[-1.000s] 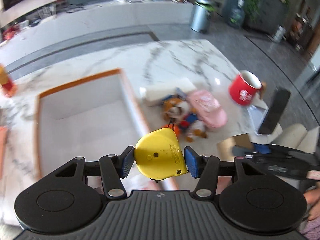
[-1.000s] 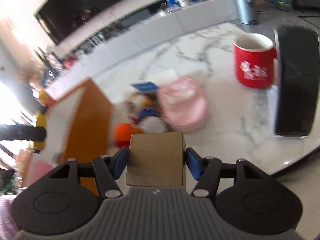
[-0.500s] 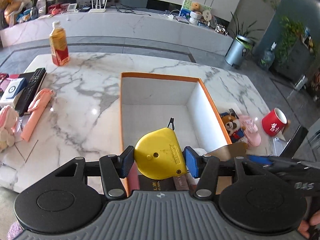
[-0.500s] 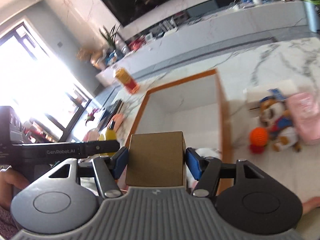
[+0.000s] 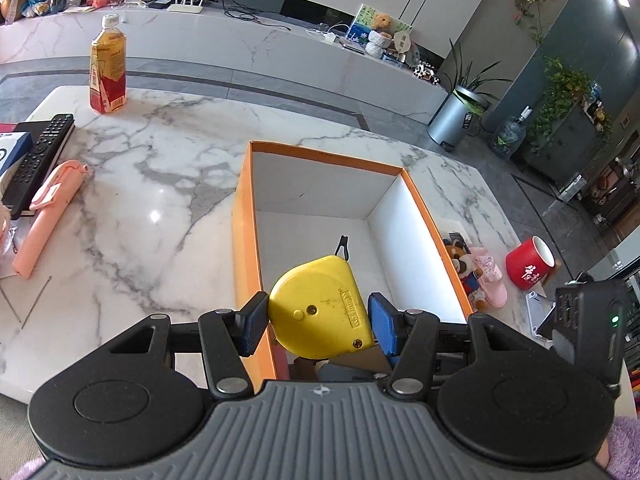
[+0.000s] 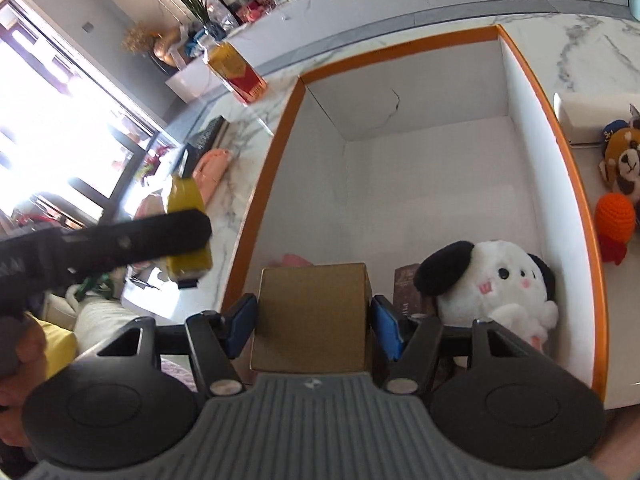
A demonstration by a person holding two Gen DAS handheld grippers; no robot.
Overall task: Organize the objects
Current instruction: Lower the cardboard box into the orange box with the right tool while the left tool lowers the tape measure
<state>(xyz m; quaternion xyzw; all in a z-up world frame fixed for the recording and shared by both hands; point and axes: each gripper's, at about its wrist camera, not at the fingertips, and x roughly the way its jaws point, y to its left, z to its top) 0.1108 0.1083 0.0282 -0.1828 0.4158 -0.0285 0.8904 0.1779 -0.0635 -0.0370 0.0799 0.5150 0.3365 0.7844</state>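
Between left gripper [image 5: 318, 322] pads: tape measure [image 5: 322, 314].

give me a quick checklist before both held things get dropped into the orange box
1. Left hand-held gripper grips the yellow plastic tape measure: ok, both blue pads touch it.
2. Right hand-held gripper grips the small brown cardboard box: ok.
3. Tape measure over the orange-rimmed white storage box: ok, it sits just inside the near left wall.
4. Cardboard box over the storage box's opening: ok.
5. Free floor below: partly ok; the black-eared white plush toy fills the near right corner, while the far floor is bare.
6. Clearance between the two grippers: cannot tell, they are close.
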